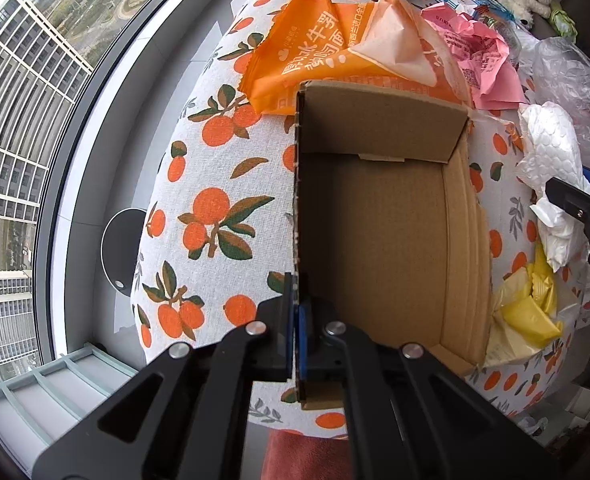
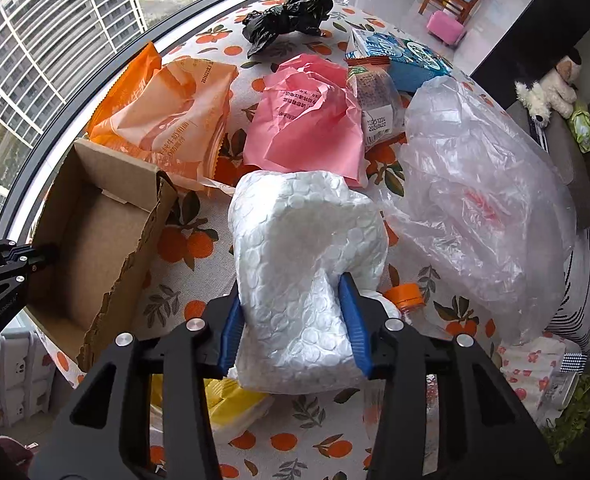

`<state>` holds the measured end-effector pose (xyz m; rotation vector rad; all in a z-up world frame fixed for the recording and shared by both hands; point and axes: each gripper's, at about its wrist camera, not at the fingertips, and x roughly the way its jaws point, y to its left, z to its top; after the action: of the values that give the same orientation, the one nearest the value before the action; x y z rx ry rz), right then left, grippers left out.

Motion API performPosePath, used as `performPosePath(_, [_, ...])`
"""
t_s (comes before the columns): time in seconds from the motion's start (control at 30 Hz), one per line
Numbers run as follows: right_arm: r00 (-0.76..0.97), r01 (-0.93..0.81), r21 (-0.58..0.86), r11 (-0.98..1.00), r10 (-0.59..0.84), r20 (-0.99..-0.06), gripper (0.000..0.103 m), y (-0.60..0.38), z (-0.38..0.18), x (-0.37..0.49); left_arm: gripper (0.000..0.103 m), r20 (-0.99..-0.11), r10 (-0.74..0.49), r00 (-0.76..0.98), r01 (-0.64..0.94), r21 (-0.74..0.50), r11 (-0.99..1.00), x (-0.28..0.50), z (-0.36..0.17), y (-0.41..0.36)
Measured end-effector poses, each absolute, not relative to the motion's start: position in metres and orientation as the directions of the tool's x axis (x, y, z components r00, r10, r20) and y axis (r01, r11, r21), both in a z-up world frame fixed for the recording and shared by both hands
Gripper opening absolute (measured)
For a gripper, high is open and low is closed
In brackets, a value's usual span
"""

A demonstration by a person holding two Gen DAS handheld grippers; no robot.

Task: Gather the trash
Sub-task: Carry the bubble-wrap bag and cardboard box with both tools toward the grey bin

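Observation:
An open brown cardboard box (image 1: pixel 375 240) lies on the orange-print tablecloth (image 1: pixel 215 184). My left gripper (image 1: pixel 297 320) points down and is shut on the box's near side wall, one pad on each face. The same box (image 2: pixel 95 232) appears at the left of the right wrist view, with the left gripper (image 2: pixel 35 258) at its edge. A white bubble-wrap wad (image 2: pixel 307 240) sits between the blue pads of my right gripper (image 2: pixel 295 312), which press into its sides. In the left wrist view the wad (image 1: pixel 551 144) lies right of the box.
Other trash lies on the cloth: orange wrapper (image 2: pixel 175 112), pink paper (image 2: pixel 307 120), black bag (image 2: pixel 291 12), clear plastic bag (image 2: pixel 475 184), blue carton (image 2: pixel 411 60), yellow wrapper (image 1: pixel 531 308), an orange bottle cap (image 2: pixel 405 294). A window runs along the table's far edge.

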<state>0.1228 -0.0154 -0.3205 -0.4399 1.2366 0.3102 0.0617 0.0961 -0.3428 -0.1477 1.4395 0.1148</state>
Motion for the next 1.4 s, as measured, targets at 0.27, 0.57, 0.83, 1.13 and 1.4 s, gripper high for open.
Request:
performPosePath(0.27, [0.312, -0.476, -0.114, 0.872, 0.046, -0.949, 0.042, -0.016, -0.283, 0.103, 0.002, -0.988, -0.003, 0.156, -0.19, -0.033, 0.981, 0.052, -0.317, 0.107])
performPosePath(0.57, [0.27, -0.569, -0.042, 0.821, 0.139, -0.953, 0.042, 0.008, -0.254, 0.084, 0.002, -0.979, 0.026, 0.203, -0.271, -0.031, 0.962, 0.022, -0.268, 0.126])
performPosePath(0.83, [0.223, -0.689, 0.007, 0.725, 0.221, -0.949, 0.042, 0.053, -0.242, 0.067, 0.002, -0.969, 0.079, 0.233, -0.394, -0.02, 0.919, -0.035, -0.233, 0.147])
performPosePath(1.13, [0.174, -0.802, 0.031, 0.597, 0.283, -0.943, 0.042, 0.124, -0.233, 0.051, 0.002, -0.964, 0.119, 0.237, -0.545, -0.031, 0.838, -0.085, -0.219, 0.19])
performPosePath(1.4, [0.128, -0.862, 0.041, 0.505, 0.295, -0.947, 0.042, 0.211, -0.238, 0.027, 0.002, -0.965, 0.127, 0.227, -0.635, -0.048, 0.771, -0.125, -0.222, 0.263])
